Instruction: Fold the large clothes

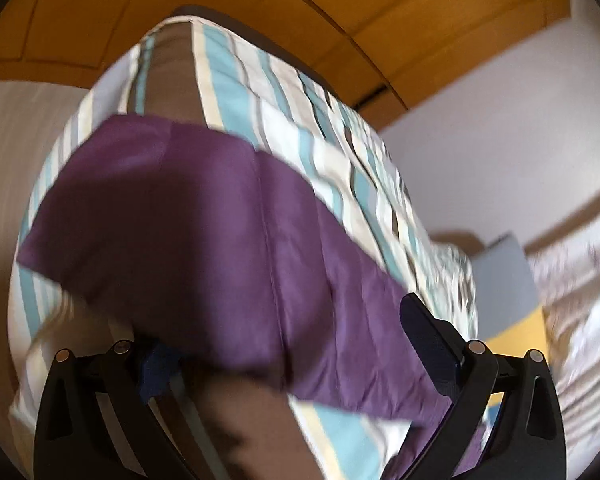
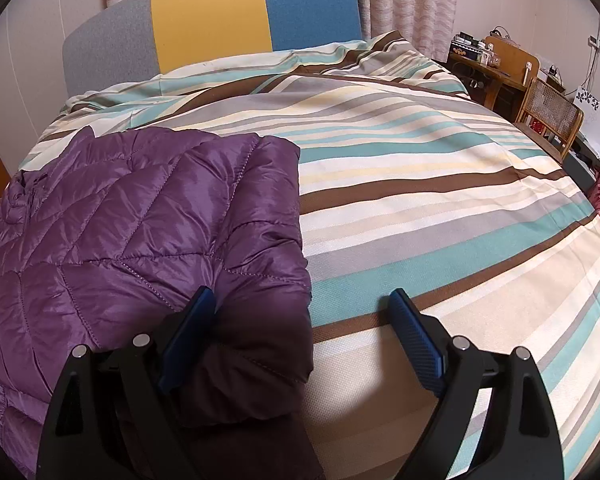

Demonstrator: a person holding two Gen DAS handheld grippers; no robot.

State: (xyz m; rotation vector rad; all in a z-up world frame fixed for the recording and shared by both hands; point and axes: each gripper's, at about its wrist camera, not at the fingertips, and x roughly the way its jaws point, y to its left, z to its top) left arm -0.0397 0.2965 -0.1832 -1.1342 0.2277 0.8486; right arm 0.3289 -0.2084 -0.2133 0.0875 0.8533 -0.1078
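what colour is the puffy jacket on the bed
Purple, with quilted stitching; the jacket shows best in the right wrist view.

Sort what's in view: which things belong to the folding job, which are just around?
Job: purple quilted jacket; striped bed cover it lies on; left tool; right tool.

Just around: headboard; curtains; wooden desk; cane chair.

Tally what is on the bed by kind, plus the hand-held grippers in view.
Purple quilted jacket: 1
Striped duvet: 1
Hand-held grippers: 2, the left hand-held gripper and the right hand-held gripper, both open
Total: 4
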